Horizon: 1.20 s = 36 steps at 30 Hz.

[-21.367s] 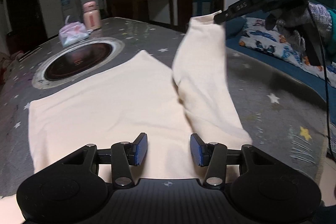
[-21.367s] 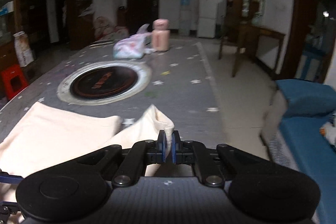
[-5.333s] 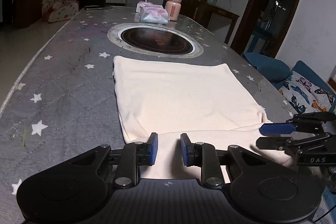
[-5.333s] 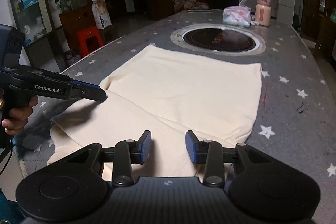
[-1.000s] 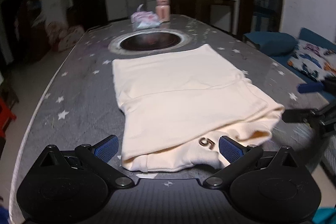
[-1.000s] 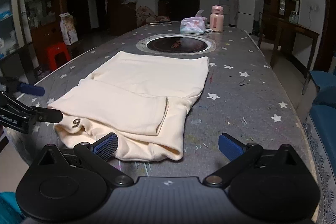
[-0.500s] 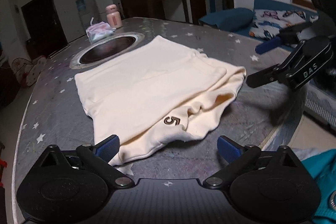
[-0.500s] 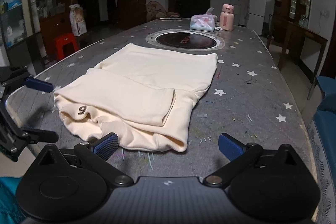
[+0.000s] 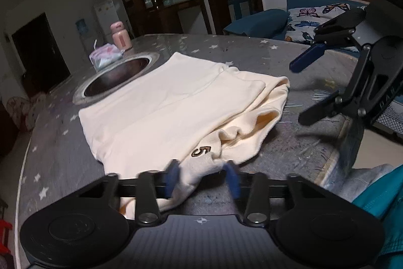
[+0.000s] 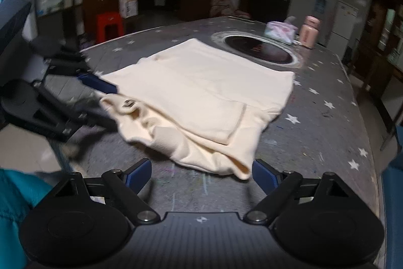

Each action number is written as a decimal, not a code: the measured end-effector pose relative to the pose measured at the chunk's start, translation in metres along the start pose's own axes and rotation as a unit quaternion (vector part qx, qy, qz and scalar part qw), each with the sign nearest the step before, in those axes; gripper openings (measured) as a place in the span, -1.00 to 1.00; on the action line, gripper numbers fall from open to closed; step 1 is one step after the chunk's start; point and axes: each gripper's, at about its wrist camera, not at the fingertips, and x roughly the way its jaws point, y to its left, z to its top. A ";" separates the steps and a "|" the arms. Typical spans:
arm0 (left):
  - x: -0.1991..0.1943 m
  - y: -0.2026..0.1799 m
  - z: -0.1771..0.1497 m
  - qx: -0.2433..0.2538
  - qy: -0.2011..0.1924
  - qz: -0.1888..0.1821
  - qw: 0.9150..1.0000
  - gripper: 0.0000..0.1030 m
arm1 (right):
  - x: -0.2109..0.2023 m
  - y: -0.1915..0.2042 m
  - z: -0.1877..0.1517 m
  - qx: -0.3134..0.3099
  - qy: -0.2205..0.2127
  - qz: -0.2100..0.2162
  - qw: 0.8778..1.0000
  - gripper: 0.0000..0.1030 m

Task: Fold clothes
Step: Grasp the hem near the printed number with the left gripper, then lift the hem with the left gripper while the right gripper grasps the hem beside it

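Left gripper (image 9: 202,177) closing around garment (image 9: 176,102) corner, pads not yet pressing; right gripper (image 10: 201,174) closing, empty, near its other corner.

A dark "5" (image 9: 200,151) is stitched on the cream garment (image 9: 161,112), near its corner by the near table edge. On the right gripper (image 9: 306,90), seen from the left wrist view, part of a side mark reads "DA". A pink-rimmed label atop it carries handwriting too small to read.
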 end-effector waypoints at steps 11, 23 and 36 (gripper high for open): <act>0.009 0.036 0.023 -0.056 -0.011 -0.030 0.998 -0.70 | 0.024 0.015 0.014 -0.081 -0.011 0.012 0.997 0.41; 0.006 0.034 0.012 -0.024 -0.008 -0.027 0.999 -0.09 | 0.045 -0.015 0.037 -0.024 -0.008 0.064 0.998 -0.69; 0.001 0.053 -0.008 -0.019 0.003 -0.031 0.999 -0.87 | 0.042 -0.031 0.046 0.021 -0.029 0.074 0.997 -0.81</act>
